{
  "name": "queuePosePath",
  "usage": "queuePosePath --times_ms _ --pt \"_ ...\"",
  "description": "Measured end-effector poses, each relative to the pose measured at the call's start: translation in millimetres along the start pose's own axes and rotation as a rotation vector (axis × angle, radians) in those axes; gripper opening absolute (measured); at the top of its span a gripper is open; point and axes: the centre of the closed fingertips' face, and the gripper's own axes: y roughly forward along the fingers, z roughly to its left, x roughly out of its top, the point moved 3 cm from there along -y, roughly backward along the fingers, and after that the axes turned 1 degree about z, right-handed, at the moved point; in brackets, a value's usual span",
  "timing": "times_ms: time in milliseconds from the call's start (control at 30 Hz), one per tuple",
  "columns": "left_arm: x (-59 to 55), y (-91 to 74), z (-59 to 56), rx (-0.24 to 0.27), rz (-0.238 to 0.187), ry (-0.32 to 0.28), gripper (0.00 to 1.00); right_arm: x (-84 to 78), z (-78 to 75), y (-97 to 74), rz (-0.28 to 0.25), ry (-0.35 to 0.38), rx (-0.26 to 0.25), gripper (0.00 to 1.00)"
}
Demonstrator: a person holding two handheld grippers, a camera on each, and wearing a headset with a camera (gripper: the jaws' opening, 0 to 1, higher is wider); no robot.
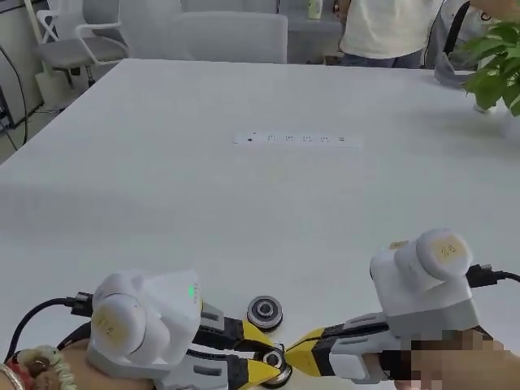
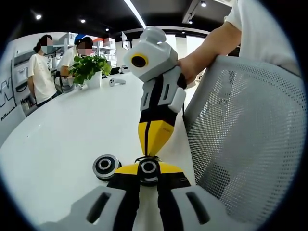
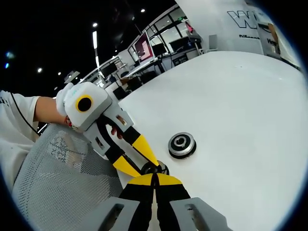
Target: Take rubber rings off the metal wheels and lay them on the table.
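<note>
The left gripper [image 2: 148, 172] has its yellow-tipped fingers [image 2: 124, 169] clamped on either side of a metal wheel [image 2: 148, 166], at the near edge of the white tabletop [image 1: 244, 203]. The right gripper [image 3: 154, 179] faces it from the opposite side. Its fingers [image 3: 167, 181] are closed to a point that touches the rim of the same wheel; whether they pinch anything there cannot be determined. A second metal wheel [image 1: 265, 309], its black rubber ring [image 3: 170, 144] in place, lies flat on the tabletop just beside the finger tips, apart from both grippers.
</note>
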Motion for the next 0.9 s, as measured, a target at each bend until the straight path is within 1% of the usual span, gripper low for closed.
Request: queuePosePath --times_ms 300,733,900 --pt "0.0 0.0 0.1 0.0 0.0 0.0 0.07 1.9 2.8 0.3 -0.006 0.001 0.012 0.0" --pt "0.4 0.1 -0.2 0.0 -0.003 -0.005 0.07 5.6 8.0 1.5 -0.017 -0.019 0.03 0.0" --pt "0.5 -0.1 -0.2 0.0 -0.002 -0.005 0.07 6.3 8.0 1.2 -0.024 -0.009 0.035 0.0"
